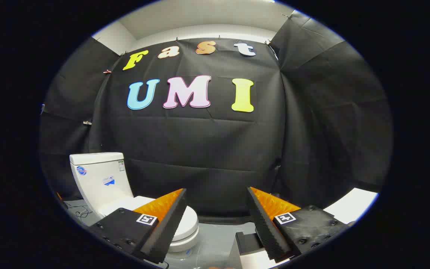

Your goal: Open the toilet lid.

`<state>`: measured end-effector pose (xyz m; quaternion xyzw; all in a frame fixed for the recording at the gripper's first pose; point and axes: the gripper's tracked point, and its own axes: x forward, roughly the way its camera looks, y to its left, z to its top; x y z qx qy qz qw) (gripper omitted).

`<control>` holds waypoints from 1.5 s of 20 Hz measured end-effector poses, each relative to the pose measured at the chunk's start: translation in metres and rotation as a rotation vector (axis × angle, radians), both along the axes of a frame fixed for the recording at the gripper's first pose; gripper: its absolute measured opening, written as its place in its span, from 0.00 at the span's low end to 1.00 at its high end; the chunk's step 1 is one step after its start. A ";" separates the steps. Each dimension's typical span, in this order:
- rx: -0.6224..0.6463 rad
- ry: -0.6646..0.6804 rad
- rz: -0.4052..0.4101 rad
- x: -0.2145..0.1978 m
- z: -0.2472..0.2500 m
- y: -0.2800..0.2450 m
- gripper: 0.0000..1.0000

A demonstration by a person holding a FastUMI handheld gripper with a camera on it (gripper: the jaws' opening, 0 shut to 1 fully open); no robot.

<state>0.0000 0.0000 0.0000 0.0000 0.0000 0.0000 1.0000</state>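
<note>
A white toilet stands low to the left, its tank [101, 179] upright with stickers on its side. The lid [187, 222] lies flat and closed over the bowl, pointing toward the right. My left finger partly covers the lid and bowl. My gripper [217, 196] is open, raised above the floor and apart from the toilet. Nothing sits between the fingers. The lid's front edge shows just beside the left fingertip [179, 198].
Black cloth walls [207, 149] close the booth behind and on both sides. A grey floor [215, 239] runs under the toilet. Thin cables [82, 213] lie on the floor left of the tank. A white surface [353, 205] shows at the right.
</note>
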 end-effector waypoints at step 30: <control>0.014 0.070 0.123 0.020 -0.035 0.069 0.98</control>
